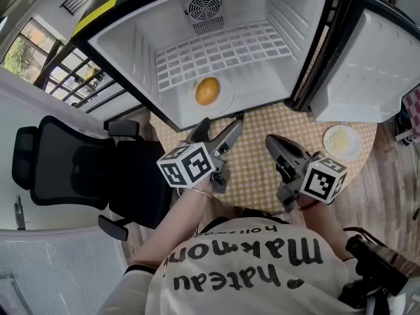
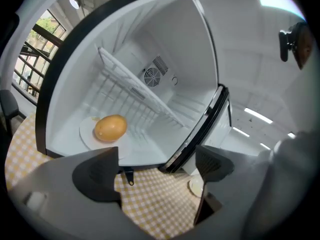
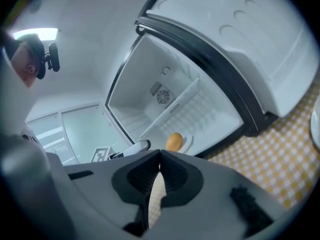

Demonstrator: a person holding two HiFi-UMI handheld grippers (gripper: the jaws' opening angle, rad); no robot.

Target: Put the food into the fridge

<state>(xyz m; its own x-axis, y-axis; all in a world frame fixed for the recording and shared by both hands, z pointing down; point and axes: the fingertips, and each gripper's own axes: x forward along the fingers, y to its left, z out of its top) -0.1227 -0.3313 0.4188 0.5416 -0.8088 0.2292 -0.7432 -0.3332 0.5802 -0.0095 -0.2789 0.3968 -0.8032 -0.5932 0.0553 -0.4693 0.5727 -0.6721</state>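
Left gripper (image 1: 220, 125) sits at centre frame in the head view, jaws spread wide with nothing between them; its own view shows only checked cloth and the fridge's lower edge in the gap. Right gripper (image 1: 272, 140), just right of it, has its jaws pressed together and empty, the pads meeting at a thin seam in the right gripper view.

Both hover over the yellow-and-white checked tablecloth (image 1: 256, 169), pointing at the open mini fridge (image 1: 131, 44) that fills the upper middle of the frame. And there's the food: an orange-yellow fruit (image 1: 207, 90) on a white plate (image 1: 225, 104), on the fridge floor near the front edge, below the white wire shelf (image 1: 223, 51). From the left gripper view the fruit looks oval, long axis running roughly left to right across the frame; from the head it looks nearly round.

A round fan vent (image 1: 205, 8) marks the back wall. The fridge door (image 1: 367, 64) stands open at upper right. Below it, on the cloth, a second plate (image 1: 342, 141) holds something pale yellow.

A yellow label (image 1: 95, 15) is on the fridge's outer top, upper left, print illegible. Black lettering on the person's shirt (image 1: 249, 268) runs upside down; I can't read it reliably.
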